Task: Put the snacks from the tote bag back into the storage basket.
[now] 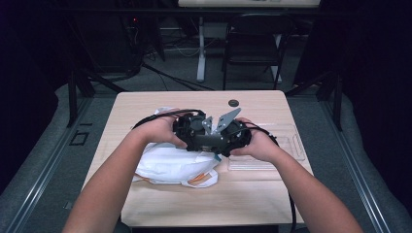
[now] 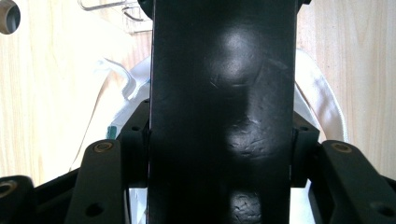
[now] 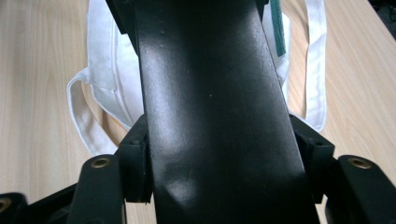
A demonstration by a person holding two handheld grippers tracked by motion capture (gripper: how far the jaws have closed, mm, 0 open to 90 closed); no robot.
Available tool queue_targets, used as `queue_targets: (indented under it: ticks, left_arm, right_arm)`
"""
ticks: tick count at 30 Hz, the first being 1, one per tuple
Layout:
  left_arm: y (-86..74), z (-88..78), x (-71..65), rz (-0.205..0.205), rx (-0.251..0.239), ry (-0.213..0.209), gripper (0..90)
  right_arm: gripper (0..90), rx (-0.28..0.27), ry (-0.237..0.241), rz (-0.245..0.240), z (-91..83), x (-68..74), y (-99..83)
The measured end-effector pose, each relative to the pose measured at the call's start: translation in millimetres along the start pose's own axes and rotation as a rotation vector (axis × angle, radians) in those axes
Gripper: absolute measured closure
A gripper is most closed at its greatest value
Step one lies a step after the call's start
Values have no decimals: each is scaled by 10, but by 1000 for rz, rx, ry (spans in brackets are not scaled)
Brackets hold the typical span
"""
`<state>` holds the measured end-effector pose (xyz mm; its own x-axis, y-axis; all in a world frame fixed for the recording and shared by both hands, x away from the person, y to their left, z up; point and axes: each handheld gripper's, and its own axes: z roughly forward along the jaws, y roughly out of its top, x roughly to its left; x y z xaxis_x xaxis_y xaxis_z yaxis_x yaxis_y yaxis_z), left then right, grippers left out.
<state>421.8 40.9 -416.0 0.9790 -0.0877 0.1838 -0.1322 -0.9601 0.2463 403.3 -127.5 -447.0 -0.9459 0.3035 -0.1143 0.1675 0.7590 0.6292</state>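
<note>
Two hands hold two grippers close together over the middle of a wooden table (image 1: pixel 145 104). The left gripper (image 1: pixel 197 133) and the right gripper (image 1: pixel 231 136) point at each other and almost touch. A big black flat thing (image 2: pixel 222 70) sits between the jaws of the left gripper. In the left gripper view, both pads press on its sides, so this gripper is gripping it. The right gripper view shows the same sort of black flat thing (image 3: pixel 210 93) between that gripper's jaws. Its pads (image 3: pixel 135 158) sit tight on both sides too, so the right gripper is also gripping it. I cannot tell what the black thing is. A white cloth bag (image 1: pixel 170 162) lies on the table right under the grippers. It is soft and crumpled, and its long white straps (image 3: pixel 81 116) lie loose on the wood. A little green tag (image 3: pixel 275 28) is on the bag. Something orange (image 1: pixel 197 179) peeks out from under the bag at the near edge. A clear plastic tray (image 1: pixel 286 145) lies flat on the table, just beside the right hand (image 1: pixel 260 145). A small dark round thing (image 1: pixel 233 103) sits near the far edge of the table. The left hand (image 1: pixel 158 131) is above the bag. A dark chair (image 1: pixel 252 41) stands on the floor behind the table.
</note>
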Motion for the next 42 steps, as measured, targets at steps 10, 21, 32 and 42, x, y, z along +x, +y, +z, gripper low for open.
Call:
queue_targets:
  ticks: [10, 21, 32, 42]
  left_arm:
    - [-20, 1, 20, -7, -18, -18, 425]
    - [-46, -56, 36, -38, -50, -7, 380]
    - [-132, -186, 47, -60, -83, 34, 334]
    - [-285, -449, 21, -76, -81, 93, 336]
  right_arm:
    - [400, 27, 34, -2, -10, -44, -5]
    - [412, 13, 36, -3, -39, -38, 18]
    - [424, 26, 12, -36, -54, -32, 51]
    - [425, 24, -4, -47, -91, -70, 56]
